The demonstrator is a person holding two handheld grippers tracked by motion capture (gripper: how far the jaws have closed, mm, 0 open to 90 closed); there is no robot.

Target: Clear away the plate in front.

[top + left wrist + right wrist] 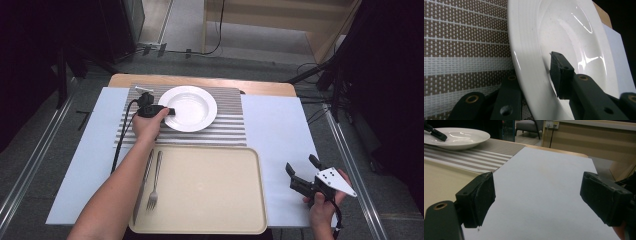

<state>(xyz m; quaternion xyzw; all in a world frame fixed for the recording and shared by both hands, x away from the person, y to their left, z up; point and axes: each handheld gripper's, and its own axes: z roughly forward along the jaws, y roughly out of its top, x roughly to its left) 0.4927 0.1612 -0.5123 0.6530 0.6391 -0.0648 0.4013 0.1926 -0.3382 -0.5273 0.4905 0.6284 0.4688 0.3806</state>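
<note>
High view: white plate [191, 107], round, glossy glazed, wide ribbed rim w/ shallow bowl, sits on a woven placemat [227, 125] w/ grey-brown & white stripes at the far middle of the tabletop [280, 130], which is covered by a pale matte sheet, wood edge showing at the back. Left gripper [167, 111], black, is at the plate's left rim; left gripper view shows one finger pad [560, 75] lying over the inner side of the rim, the other finger running under the rim on the mat side, so the fingers straddle the rim. Whether the pads actually press on it can't be made out; lower pad is hidden by the rim. Beige plastic tray [210, 195], rounded corners, smooth, lies nearer the person; metal fork [154, 182] & knife [143, 185] rest at its left edge, knife partly covered by the forearm. Right gripper [301, 169] hangs over the bare sheet right of the tray, fingers wide apart, nothing between them; pads look scuffed, blocky rubber. Room beyond is dark, hard to read. Tray's near edge is cut off by the frame.
</note>
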